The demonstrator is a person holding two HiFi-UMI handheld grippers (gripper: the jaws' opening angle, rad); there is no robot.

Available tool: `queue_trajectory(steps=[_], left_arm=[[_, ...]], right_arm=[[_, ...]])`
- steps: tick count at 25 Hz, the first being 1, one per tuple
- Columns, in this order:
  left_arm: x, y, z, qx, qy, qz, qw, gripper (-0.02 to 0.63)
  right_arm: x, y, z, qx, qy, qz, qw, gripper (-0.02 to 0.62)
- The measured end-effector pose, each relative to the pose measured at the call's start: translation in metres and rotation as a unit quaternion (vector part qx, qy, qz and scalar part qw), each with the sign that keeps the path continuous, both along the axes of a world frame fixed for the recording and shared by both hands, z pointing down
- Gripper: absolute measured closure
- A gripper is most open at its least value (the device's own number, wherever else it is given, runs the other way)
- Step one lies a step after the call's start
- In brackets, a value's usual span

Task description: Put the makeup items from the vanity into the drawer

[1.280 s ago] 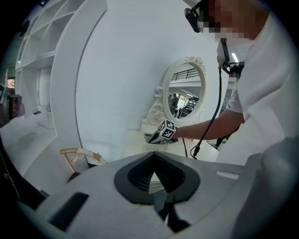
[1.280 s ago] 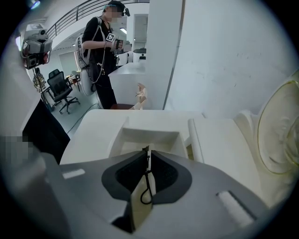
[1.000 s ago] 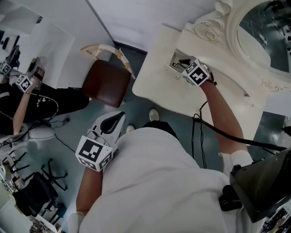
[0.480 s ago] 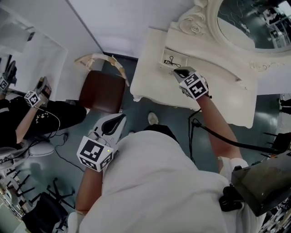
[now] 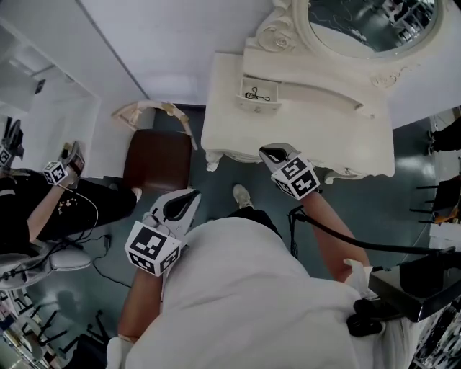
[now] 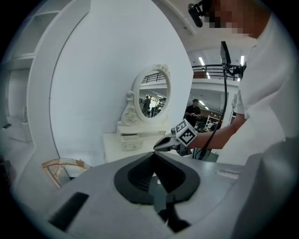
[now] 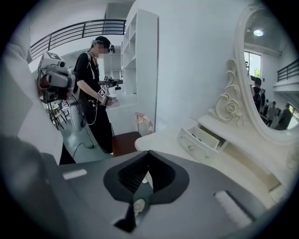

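Vanity (image 5: pixel 230 133), white and carved, fills the upper part of the head view, its front edge facing the person. An oval mirror (image 5: pixel 360 21) in a scrolled frame rises from its back edge. Left of the vanity's left edge, a chair (image 5: pixel 157 162) with a brown seat and a pale curved back stands on the floor. Farther left, well apart from the vanity, another person (image 5: pixel 43 209) in dark clothes stands.

The right gripper (image 5: pixel 268 153) hangs with its tip at the vanity's front edge, about midway along it. Its jaws are pressed together with nothing between them, and they point toward the back edge. The left gripper (image 5: pixel 191 194) is held low beside the person's white shirt, off the vanity, near the chair's front corner. Its jaws are likewise closed on nothing.

A small drawer (image 5: pixel 256 105) sits near the vanity's back left corner, under the mirror's left scroll, and is pulled open toward the front edge. Inside it lies a thin dark item (image 5: pixel 253 94), too small to name. The drawer and the right gripper are well apart.
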State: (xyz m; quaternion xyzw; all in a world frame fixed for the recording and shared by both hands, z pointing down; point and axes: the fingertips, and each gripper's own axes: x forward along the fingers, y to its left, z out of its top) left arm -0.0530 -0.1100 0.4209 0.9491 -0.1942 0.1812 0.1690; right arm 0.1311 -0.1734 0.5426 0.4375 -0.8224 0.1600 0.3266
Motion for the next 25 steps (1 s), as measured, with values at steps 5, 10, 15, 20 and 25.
queue_trajectory(steps=[5,10,15,20,25], left_arm=[[-0.011,0.025,0.002,0.000,0.004,0.028,0.9996,0.604],[-0.014,0.045,0.010,-0.008,0.011,0.052,0.9986,0.604],[-0.018,0.073,0.009,-0.008,0.016,0.071,0.9973,0.604],[-0.023,0.093,0.011,-0.008,0.017,0.085,0.9962,0.604],[-0.030,0.104,0.008,-0.003,0.013,0.093,0.9955,0.604]], right_arm=[[-0.032,0.055,-0.013,0.013,-0.038,0.026,0.999,0.594],[-0.054,0.102,-0.016,0.018,-0.055,0.042,0.997,0.594],[-0.072,0.147,-0.026,0.021,-0.057,0.046,0.997,0.595],[-0.086,0.173,-0.029,0.020,-0.056,0.047,0.997,0.595],[-0.097,0.186,-0.038,0.028,-0.052,0.045,0.997,0.595]])
